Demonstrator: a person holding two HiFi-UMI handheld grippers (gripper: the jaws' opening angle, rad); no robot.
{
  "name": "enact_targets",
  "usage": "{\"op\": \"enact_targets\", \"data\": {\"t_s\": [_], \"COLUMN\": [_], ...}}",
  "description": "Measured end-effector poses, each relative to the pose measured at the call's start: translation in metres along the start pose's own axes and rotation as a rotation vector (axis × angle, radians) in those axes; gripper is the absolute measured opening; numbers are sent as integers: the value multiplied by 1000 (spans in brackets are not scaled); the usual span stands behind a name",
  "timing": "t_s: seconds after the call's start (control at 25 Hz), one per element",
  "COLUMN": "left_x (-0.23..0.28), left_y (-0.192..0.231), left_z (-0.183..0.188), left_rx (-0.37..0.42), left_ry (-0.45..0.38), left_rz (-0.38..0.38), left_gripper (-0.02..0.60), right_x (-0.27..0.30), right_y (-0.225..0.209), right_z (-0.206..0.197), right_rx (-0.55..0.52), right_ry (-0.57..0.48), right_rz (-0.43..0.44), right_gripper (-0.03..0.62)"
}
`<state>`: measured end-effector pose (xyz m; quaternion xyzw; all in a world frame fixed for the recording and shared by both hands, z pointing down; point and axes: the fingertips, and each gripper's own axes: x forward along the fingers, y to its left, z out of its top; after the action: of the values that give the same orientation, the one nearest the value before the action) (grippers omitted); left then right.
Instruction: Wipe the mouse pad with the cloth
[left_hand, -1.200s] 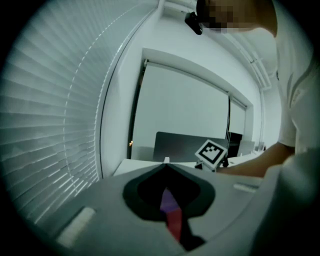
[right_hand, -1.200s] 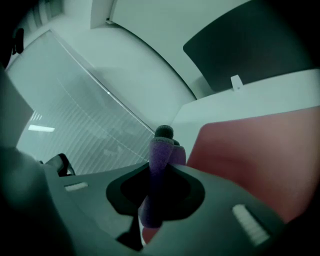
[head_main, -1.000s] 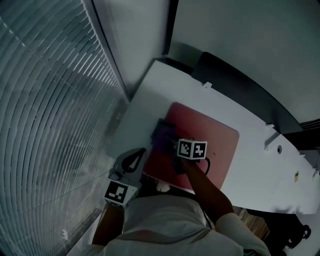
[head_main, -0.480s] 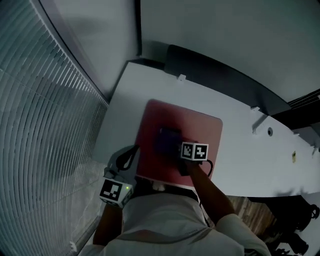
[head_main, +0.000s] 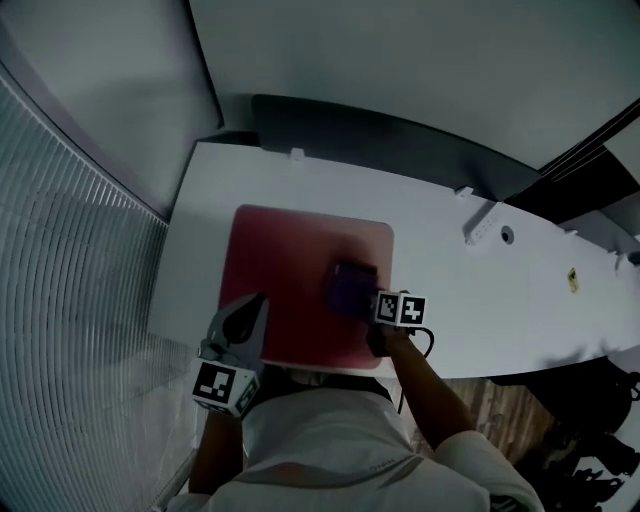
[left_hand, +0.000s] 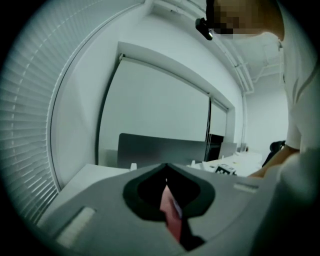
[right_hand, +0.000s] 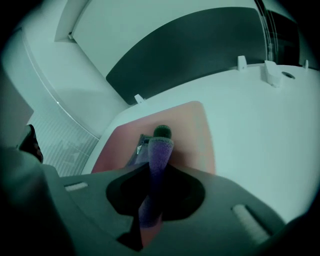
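Observation:
A red mouse pad (head_main: 285, 270) lies on the white desk (head_main: 440, 290). A purple cloth (head_main: 350, 287) rests on the pad's right part, and my right gripper (head_main: 368, 300) is shut on it. In the right gripper view the cloth (right_hand: 157, 160) runs up between the jaws, with the pad (right_hand: 192, 132) beneath it. My left gripper (head_main: 240, 325) sits at the pad's near left corner, its jaws shut on the pad's edge (left_hand: 170, 212), which shows as a red strip between them.
A dark partition (head_main: 400, 140) stands along the desk's far edge. Window blinds (head_main: 70, 300) run down the left side. Small white fittings (head_main: 480, 228) sit on the desk to the right. Wooden floor (head_main: 500, 410) lies below the desk's near edge.
My right gripper has dragged the cloth across the pad from its left part toward its right. The left gripper has stayed at the pad's near left corner.

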<state>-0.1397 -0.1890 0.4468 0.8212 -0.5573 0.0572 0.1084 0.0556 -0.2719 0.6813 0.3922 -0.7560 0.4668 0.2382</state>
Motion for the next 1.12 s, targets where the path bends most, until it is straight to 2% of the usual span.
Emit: {"op": "enact_targets", "data": {"t_s": [0.32, 0.48, 0.56, 0.68, 0.88, 1.12], "left_x": [24, 25, 22, 14, -2, -36], "left_y": [-43, -49, -47, -43, -18, 21], "left_z": [5, 5, 5, 6, 3, 11], "left_rx": [-8, -2, 6, -2, -17, -18], "left_ry": [-2, 3, 3, 13, -3, -31], "left_rz": [-6, 10, 22, 55, 101, 109], "left_gripper": [3, 3, 3, 3, 3, 2], "right_x": [-51, -66, -74, -97, -122, -98], "right_y": [-80, -107, -107, -81, 2, 128], "right_z": [1, 6, 11, 24, 49, 43], "right_rx": [6, 6, -1, -15, -100, -191], "right_ry": [-40, -40, -49, -105, -204, -192], "right_rz": [-88, -99, -81, 10, 163, 330], "right_gripper": [51, 51, 51, 50, 50, 49]}}
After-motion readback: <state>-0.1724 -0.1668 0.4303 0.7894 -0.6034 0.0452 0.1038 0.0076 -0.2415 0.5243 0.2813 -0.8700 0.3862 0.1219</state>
